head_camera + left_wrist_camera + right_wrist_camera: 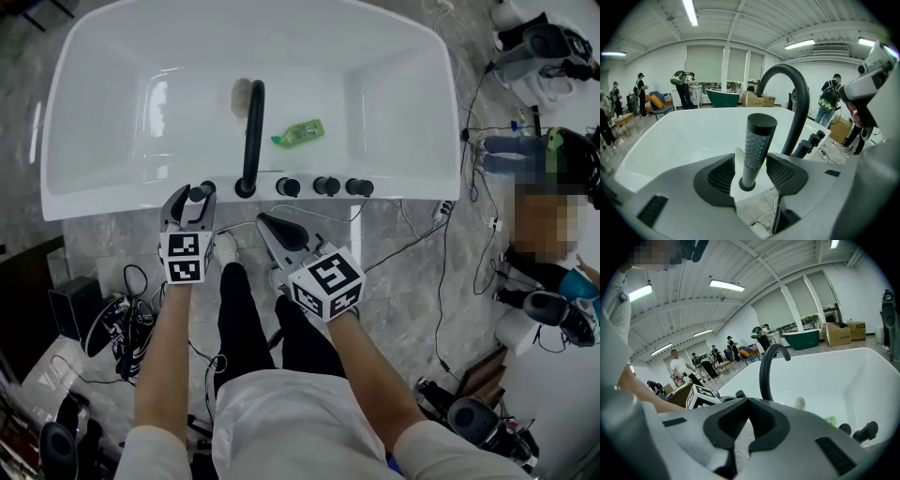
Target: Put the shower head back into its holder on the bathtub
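White bathtub rim (112,199): shower head (756,140) upright; likely rigid, slick, so take the dimpled shaft. Left gripper (751,164) fingers released around it; right gripper (748,411) clenched, empty.

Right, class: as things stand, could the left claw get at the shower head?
Probably yes. The shower head stands upright in its holder, right between the open jaws of the left claw, which don't press on it. Nothing blocks the way.
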